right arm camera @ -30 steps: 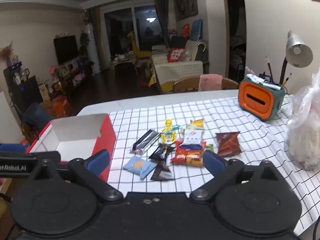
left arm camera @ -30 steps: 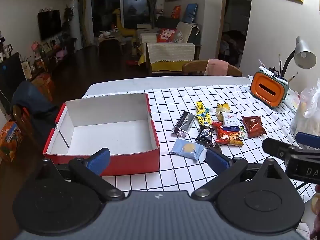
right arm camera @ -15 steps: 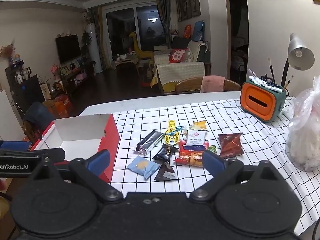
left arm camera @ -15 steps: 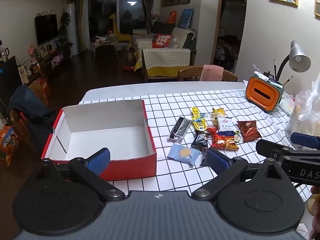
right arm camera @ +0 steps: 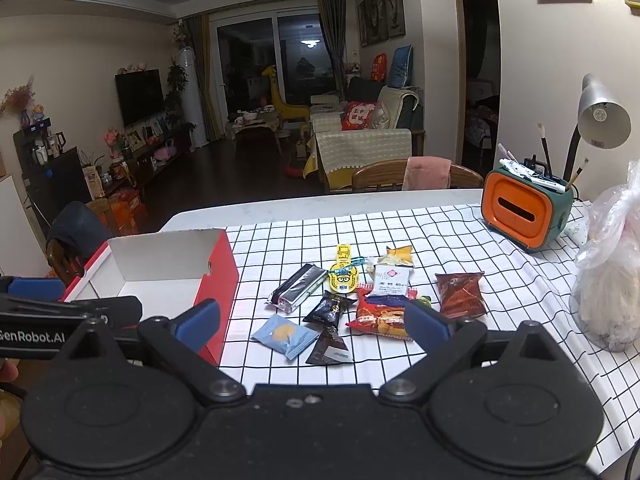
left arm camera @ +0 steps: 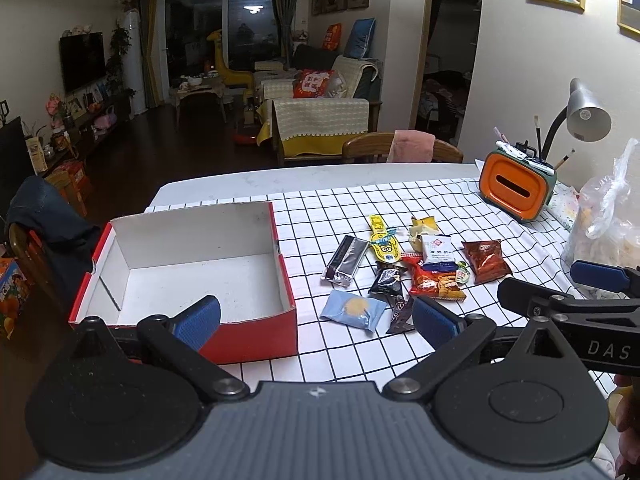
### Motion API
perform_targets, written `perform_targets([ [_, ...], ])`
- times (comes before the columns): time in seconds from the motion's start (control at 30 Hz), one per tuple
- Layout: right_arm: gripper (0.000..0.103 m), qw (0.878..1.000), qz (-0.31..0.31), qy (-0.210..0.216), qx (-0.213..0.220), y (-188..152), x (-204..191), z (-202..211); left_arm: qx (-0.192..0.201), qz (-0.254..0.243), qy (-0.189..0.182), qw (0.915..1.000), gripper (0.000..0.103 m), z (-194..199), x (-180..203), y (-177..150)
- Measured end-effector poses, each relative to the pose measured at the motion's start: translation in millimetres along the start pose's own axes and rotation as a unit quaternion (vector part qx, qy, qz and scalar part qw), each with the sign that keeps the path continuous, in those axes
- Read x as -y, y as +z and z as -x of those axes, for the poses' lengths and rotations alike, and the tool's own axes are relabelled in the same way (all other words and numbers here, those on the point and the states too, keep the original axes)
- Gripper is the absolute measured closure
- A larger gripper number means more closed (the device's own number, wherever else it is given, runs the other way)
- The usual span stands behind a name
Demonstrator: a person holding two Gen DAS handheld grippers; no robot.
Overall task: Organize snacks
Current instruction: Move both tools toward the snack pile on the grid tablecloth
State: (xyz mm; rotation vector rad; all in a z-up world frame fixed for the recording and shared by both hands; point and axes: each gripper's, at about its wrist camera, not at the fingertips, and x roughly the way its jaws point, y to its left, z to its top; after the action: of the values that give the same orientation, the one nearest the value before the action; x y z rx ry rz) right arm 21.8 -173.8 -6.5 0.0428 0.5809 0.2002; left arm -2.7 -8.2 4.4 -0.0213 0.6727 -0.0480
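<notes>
An open red box with a white inside stands empty on the table's left; it also shows in the right wrist view. Several snack packets lie in a cluster to its right: a light blue packet, a silver-black bar, a yellow Minion pack, a red chips bag and a brown-red bag. My left gripper is open and empty, above the table's near edge. My right gripper is open and empty, near the snacks.
An orange and green pen holder and a grey desk lamp stand at the table's far right. A clear plastic bag sits on the right. A wooden chair with a pink cloth is behind the table.
Both grippers have lifted and pulled back a little, so the box and snacks sit lower and farther in view. Nothing on the table has moved.
</notes>
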Motion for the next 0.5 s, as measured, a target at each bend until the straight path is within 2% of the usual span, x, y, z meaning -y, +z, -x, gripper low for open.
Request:
perform_targets([
  [0.5, 0.004, 1.0, -0.005, 0.003, 0.004, 1.2, 4.1, 0.7, 0.009, 0.001, -0.009, 0.9999, 0.0, 0.4, 2.1, 0.7],
])
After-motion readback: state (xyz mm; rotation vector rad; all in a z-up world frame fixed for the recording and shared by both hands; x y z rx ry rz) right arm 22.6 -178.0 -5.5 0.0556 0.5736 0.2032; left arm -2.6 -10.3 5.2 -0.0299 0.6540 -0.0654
